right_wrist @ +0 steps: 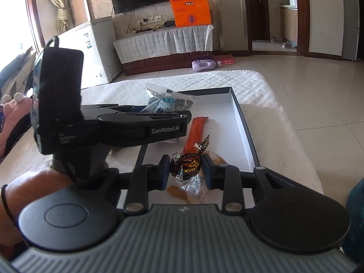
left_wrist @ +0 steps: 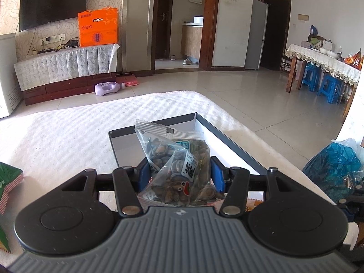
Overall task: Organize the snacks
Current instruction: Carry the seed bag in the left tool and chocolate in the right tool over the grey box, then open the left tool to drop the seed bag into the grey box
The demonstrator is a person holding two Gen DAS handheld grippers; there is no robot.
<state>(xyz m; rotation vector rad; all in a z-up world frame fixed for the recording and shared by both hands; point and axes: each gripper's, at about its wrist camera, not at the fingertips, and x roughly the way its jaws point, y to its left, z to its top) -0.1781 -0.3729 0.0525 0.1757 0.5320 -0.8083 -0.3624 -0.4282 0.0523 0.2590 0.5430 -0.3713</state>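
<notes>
My left gripper (left_wrist: 180, 173) is shut on a clear bag of seeds (left_wrist: 179, 159) and holds it above the near end of a shallow white tray with dark rim (left_wrist: 229, 141). The bag also shows in the right wrist view (right_wrist: 170, 102), pinched in the left gripper. My right gripper (right_wrist: 186, 168) is shut on a brown foil-wrapped candy (right_wrist: 187, 165) just above the tray (right_wrist: 238, 113). An orange snack stick (right_wrist: 195, 134) lies in the tray. A clear wrapped snack (right_wrist: 193, 188) lies below the candy.
The tray rests on a white textured cloth (left_wrist: 91, 122) over a table. A blue plastic bag (left_wrist: 334, 168) sits at the right edge. A green and red package (left_wrist: 9, 182) lies at the left. Tiled floor (left_wrist: 261, 100) lies beyond.
</notes>
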